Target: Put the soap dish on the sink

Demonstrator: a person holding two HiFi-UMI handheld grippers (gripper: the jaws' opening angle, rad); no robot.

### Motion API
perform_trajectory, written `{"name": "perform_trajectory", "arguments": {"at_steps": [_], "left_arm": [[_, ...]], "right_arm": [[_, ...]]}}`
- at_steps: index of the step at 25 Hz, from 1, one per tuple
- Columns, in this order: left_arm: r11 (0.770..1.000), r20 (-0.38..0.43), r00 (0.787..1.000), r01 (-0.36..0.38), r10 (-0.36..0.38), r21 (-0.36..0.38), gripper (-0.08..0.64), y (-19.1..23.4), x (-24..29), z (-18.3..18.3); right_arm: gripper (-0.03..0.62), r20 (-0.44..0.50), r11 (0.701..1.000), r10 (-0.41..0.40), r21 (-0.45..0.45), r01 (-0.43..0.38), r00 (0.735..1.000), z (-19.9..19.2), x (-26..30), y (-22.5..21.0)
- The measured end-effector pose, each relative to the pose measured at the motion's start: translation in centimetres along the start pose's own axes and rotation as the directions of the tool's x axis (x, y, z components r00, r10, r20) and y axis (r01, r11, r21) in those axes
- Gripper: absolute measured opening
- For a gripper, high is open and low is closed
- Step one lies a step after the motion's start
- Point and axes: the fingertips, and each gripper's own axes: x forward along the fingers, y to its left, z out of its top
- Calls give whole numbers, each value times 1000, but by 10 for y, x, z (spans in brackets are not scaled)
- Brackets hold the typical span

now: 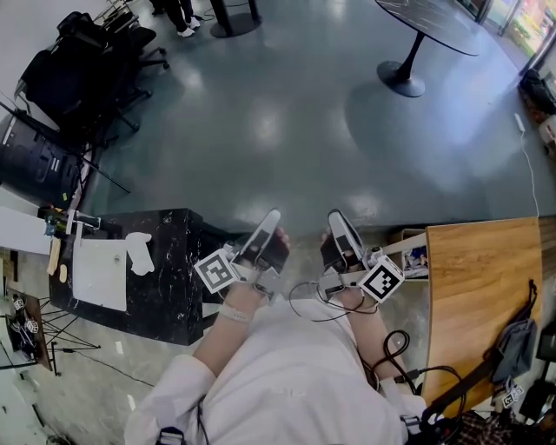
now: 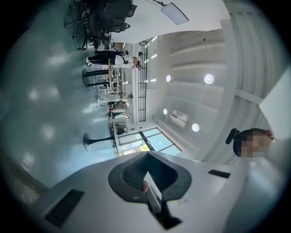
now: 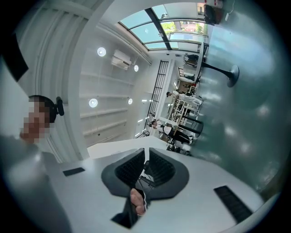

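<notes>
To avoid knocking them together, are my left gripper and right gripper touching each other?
Apart. The head view shows the left gripper and right gripper side by side, with a strip of glossy grey floor between them.

We're counting two grippers: left gripper [image 1: 268,230], right gripper [image 1: 339,226]. We're seeing two marker cubes [image 1: 217,270] [image 1: 380,281], one per gripper. We're logging one black counter [image 1: 169,252], one white sink [image 1: 97,287], one wooden table [image 1: 473,287], two pedestal tables [image 1: 426,24] [image 1: 233,21], one grey bag [image 1: 512,343]. Office chairs [image 1: 87,61]: clustered, count unclear.

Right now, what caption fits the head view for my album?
A person holds the left gripper and right gripper side by side between a black counter and a wooden table.
</notes>
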Motion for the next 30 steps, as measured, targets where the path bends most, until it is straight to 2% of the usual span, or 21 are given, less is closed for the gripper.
{"name": "perform_trajectory", "arguments": {"at_steps": [10,30], "left_arm": [[1000,-13,1000,-17,17,8,6,2,-5,-5],[999,6,999,-36,36,13,6,-1,-13,-3]], "right_arm": [[39,-24,999,-13,-32,12,1000,-7,-1,1],[35,-62,999,29,34,-27,998,-17,4,7]]}}
